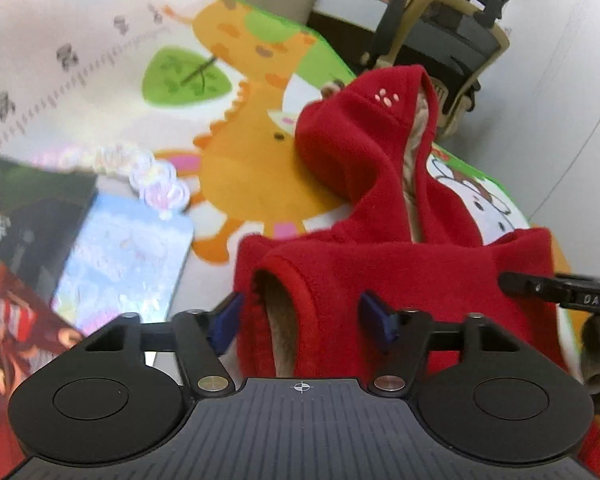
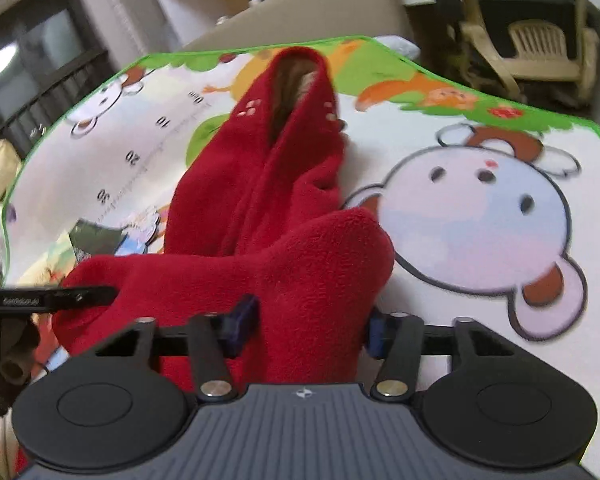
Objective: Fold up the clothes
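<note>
At the far left of our left wrist view lie some books (image 1: 40, 240) and a pale blue card (image 1: 128, 256) on the mat (image 1: 100, 80). To their right our left gripper (image 1: 304, 320) has its blue pads (image 1: 226, 320) spread, with the armhole edge of the red hoodie (image 1: 380, 264) lying between them; we cannot tell if the pads press the fleece. The hoodie lies on the cartoon mat, hood (image 1: 360, 128) pointing away toward a chair (image 1: 452, 40) beyond the mat's edge. At the far right the tip of our right gripper (image 1: 560, 292) reaches in beside the fleece.

In the right wrist view, the left gripper (image 2: 52, 298) shows as a black finger at the left edge, touching the hoodie (image 2: 260, 240). Right of it, our right gripper (image 2: 308, 328) has its pads (image 2: 244, 320) set apart with a thick bunch of red fleece filling the gap; they seem to pinch it. The hood (image 2: 296, 80) stretches up the mat (image 2: 480, 220). A beige chair (image 2: 540, 48) stands at the upper right.
</note>
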Demonstrator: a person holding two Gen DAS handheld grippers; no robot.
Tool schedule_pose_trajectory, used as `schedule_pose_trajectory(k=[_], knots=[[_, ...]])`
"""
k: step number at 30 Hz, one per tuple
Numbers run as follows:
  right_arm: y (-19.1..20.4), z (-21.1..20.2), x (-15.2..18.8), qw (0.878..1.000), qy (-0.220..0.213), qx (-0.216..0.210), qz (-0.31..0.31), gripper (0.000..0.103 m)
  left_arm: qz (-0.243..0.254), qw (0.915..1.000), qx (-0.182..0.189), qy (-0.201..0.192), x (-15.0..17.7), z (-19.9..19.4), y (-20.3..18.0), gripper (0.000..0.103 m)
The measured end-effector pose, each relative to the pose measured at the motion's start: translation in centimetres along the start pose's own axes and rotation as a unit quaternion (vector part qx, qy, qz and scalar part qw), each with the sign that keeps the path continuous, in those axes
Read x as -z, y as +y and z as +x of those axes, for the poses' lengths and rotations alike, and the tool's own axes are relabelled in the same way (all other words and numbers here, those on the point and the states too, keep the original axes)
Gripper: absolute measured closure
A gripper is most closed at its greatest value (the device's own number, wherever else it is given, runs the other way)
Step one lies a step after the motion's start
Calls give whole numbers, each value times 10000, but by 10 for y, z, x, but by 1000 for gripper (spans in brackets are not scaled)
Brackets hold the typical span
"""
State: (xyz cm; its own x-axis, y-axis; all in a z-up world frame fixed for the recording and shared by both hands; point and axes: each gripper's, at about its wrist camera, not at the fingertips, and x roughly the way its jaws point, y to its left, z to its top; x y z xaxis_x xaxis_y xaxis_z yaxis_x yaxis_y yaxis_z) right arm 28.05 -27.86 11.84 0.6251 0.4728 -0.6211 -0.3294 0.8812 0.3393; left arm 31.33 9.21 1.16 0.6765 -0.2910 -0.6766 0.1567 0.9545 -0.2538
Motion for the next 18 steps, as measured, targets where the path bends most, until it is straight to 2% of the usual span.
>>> schedule_pose_trajectory(k=[4, 5, 6, 8, 11, 12, 14, 15, 16, 18], knots=[[2, 13, -24, 9999, -63, 46, -68, 68, 208, 9989, -211, -357, -21, 4, -6, 74], [4, 17, -34, 9998, -135, 63, -127, 68, 260, 9982, -271, -465, -29, 5, -7, 80], [5, 21, -44, 9996, -207, 80, -186, 69, 314, 9969, -327, -644, -40, 7, -9, 81], [9, 30, -62, 9988, -303, 125, -352, 69, 385, 9943, -446, -891, -58, 11, -13, 80], [13, 49, -68, 9969, -176, 366, -674, 64, 280, 9941, -493, -922, -65, 13, -15, 73], [11, 52, -63, 9958, -107, 504, -758, 59, 251, 9949, -407, -886, -60, 9, -15, 67], [7, 60, -52, 9927, 31, 781, -924, 40, 292, 9961, -280, -780, -45, 0, -14, 57], [3, 57, -46, 9908, -10, 904, -1008, 27, 367, 9965, -249, -710, -36, -6, -15, 50], [-2, 52, -40, 9887, -93, 1022, -1092, 23, 434, 9969, -237, -613, -29, -10, -15, 49], [-8, 38, -33, 9886, -182, 1093, -1017, 23, 566, 9973, -217, -415, -15, -17, -14, 45]])
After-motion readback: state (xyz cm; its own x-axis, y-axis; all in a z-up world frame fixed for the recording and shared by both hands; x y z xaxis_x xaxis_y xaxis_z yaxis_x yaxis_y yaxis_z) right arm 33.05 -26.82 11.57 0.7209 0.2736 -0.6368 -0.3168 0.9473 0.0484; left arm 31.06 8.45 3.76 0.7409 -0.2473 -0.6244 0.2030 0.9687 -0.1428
